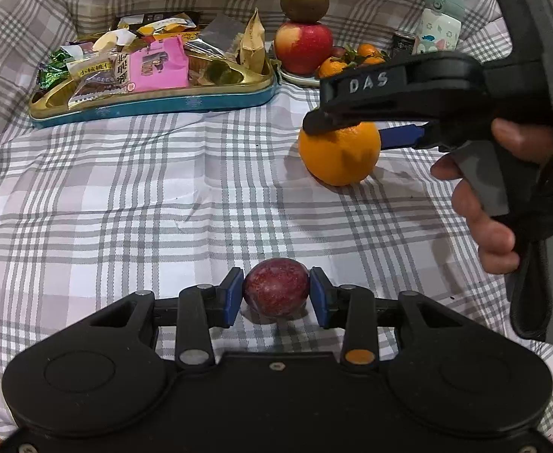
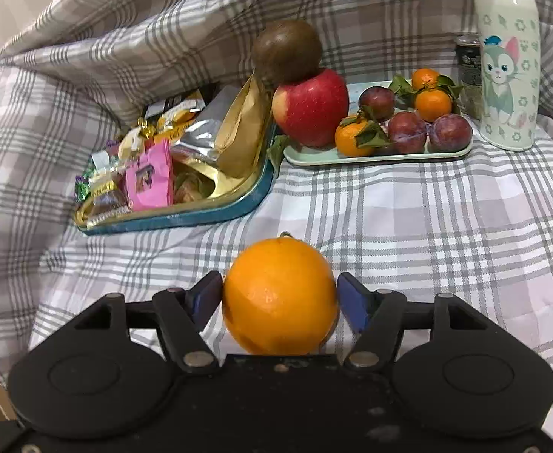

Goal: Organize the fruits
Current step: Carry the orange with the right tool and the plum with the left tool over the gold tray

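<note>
My left gripper [image 1: 276, 296] clamps a plum [image 1: 276, 291] between blue pads, low over the checked cloth [image 1: 163, 196]. My right gripper [image 2: 280, 296] straddles an orange [image 2: 280, 296] resting on the cloth; the jaws stand wide, and I cannot tell whether the pads touch the peel. My right hand [image 1: 491, 204] grips its handle. Farther back: a snack tin [image 2: 185, 219] at left, and a pale tray [image 2: 382, 156] holding plums, tangerines and an apple [image 2: 312, 107] topped by a brown fruit [image 2: 287, 51]. A bottle [image 2: 508, 64] stands just right.
</note>
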Motion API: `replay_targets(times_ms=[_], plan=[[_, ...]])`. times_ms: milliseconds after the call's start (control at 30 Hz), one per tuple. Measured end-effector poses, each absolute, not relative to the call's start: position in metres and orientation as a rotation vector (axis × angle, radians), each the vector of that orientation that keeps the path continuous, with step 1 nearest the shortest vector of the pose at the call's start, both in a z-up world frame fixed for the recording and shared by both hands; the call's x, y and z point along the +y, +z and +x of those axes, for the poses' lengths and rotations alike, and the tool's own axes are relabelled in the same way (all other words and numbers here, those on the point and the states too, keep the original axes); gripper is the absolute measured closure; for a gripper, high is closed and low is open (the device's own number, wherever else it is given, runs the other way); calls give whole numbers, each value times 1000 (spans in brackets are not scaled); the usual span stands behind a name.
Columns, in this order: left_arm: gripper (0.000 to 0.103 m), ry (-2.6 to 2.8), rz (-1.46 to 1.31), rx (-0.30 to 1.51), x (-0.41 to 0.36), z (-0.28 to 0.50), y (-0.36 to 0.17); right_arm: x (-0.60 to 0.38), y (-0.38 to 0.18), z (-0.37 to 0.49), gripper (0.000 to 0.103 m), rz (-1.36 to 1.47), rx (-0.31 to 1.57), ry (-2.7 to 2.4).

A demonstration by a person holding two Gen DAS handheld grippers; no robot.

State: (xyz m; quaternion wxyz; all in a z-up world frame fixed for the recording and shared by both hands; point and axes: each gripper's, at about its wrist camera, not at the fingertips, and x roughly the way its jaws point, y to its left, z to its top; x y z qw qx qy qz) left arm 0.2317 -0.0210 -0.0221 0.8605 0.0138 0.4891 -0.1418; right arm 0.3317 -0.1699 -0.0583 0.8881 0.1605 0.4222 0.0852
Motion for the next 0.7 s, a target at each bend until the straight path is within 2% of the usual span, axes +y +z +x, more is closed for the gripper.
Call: replay_targets(times_ms=[300,700], plan=[[57,-291,17,1015,-22,224,-16,-156,-55,313,36,192,858,191],[57,-293,11,997,-23,201,-4,-178,-44,264,36,229,845,168]])
